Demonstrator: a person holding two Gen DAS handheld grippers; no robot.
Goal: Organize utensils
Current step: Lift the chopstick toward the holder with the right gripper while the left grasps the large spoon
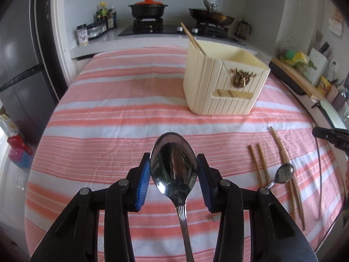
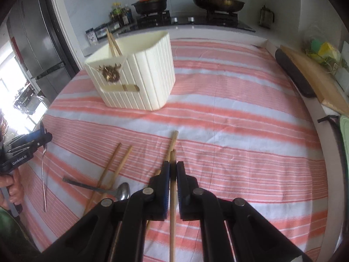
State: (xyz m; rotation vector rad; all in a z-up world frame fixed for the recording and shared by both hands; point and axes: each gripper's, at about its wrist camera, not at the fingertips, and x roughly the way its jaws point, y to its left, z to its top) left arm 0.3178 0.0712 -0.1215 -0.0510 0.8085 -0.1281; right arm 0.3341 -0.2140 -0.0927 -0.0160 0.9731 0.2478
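**Currently: both tongs loaded, holder at far centre of table**

Currently the left gripper (image 1: pixel 173 170) has its blue pads pressed on both sides of the bowl of a large steel spoon (image 1: pixel 174 166), whose handle runs back toward the camera. The right gripper (image 2: pixel 173 174) is clamped narrow on a pair of wooden chopsticks (image 2: pixel 173 152), whose tips project past the pads and whose shafts trail back beneath the jaws.

The cream ribbed utensil holder (image 1: pixel 218 87) stands upright on the pink-and-white striped tablecloth (image 1: pixel 120 113), toward the far side, already containing chopsticks (image 1: pixel 193 38) that lean against its far-left rim. A wide band of bare cloth separates the holder from both grippers.

Remaining items lie on the cloth at the near side, between the two grippers: a shorter pair of chopsticks (image 1: pixel 258 166), a longer pair (image 1: pixel 285 168), and a small spoon (image 1: pixel 283 173) lying across or against the longer pair; which, I cannot tell.

Edges: a stove counter (image 1: pixel 152 35) borders the far edge of the table; a wooden board (image 2: pixel 314 78) and a dark object beside it run along the right edge. A refrigerator (image 1: pixel 19 69) stands off the far left.
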